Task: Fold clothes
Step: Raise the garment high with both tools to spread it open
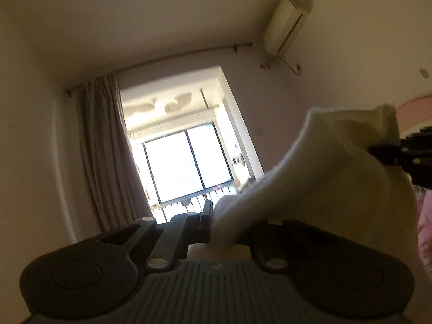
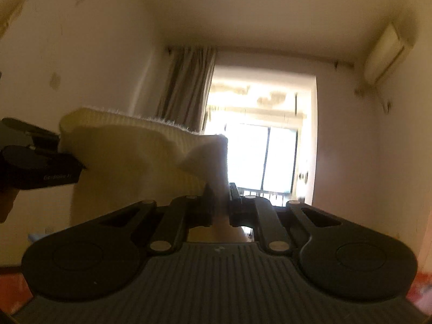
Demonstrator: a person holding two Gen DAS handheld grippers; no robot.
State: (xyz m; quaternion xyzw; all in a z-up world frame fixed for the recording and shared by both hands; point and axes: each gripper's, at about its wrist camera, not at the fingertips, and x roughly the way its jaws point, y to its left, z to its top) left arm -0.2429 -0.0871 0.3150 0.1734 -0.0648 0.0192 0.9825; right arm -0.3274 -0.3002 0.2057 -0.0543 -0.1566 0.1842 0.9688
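A cream knitted garment (image 1: 318, 167) is held up in the air between both grippers. My left gripper (image 1: 218, 216) is shut on one edge of it, and the cloth runs up and right to the right gripper (image 1: 397, 154) at the frame's right edge. In the right wrist view my right gripper (image 2: 220, 202) is shut on the garment (image 2: 129, 159), whose ribbed hem stretches left to the left gripper (image 2: 59, 159). Both cameras point upward at the ceiling and window; the lower part of the garment is hidden.
A bright window (image 1: 186, 159) with a beige curtain (image 1: 105, 156) is ahead. An air conditioner (image 1: 286, 24) hangs on the wall at upper right. Something pink (image 1: 425, 221) shows at the right edge. Red fabric (image 2: 13, 291) shows at the lower left.
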